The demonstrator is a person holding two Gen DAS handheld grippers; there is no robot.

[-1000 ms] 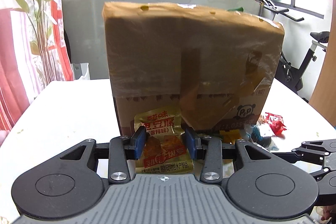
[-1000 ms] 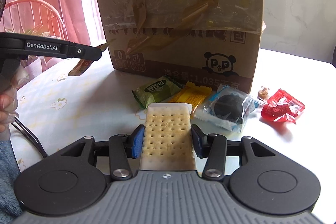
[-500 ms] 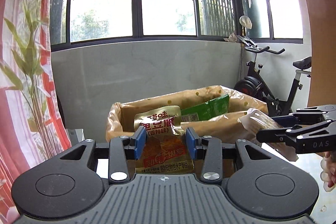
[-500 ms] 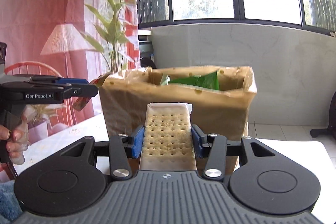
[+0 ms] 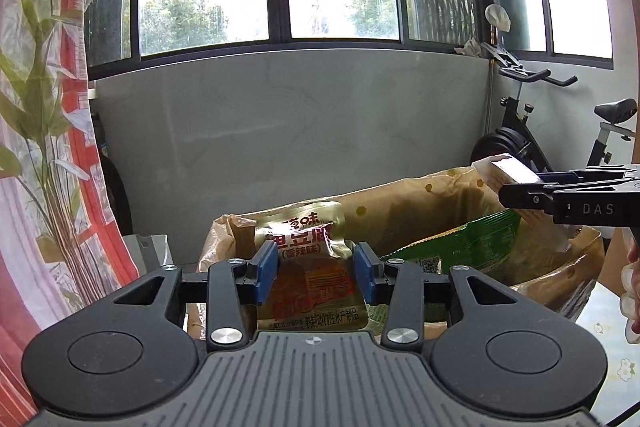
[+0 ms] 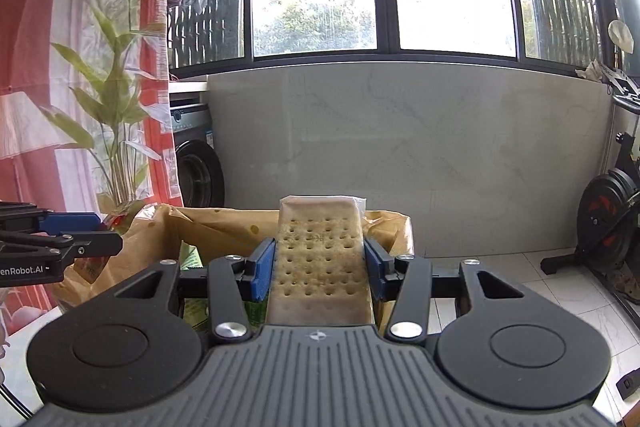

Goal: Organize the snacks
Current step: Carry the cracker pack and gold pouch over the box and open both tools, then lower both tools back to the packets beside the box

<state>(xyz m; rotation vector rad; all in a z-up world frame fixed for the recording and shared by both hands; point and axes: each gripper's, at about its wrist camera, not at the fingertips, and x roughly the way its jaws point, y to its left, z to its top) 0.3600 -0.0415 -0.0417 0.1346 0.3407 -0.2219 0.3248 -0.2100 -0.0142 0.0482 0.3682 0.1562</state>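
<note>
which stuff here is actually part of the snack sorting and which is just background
Part of the job:
gold snack pouch in left gripper
cracker pack in right gripper
cardboard box
green packet

Just background:
exercise bike
washing machine
plant

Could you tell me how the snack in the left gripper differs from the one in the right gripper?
The gold pouch is opaque foil with red printed text; the cracker pack is clear wrap showing a pale, dotted biscuit. The pouch is crinkled, the cracker pack flat and stiff. Both are clamped upright above the open cardboard box.

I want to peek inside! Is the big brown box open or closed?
Open. The cardboard box has no lid over its top, and a green packet shows inside.
</note>
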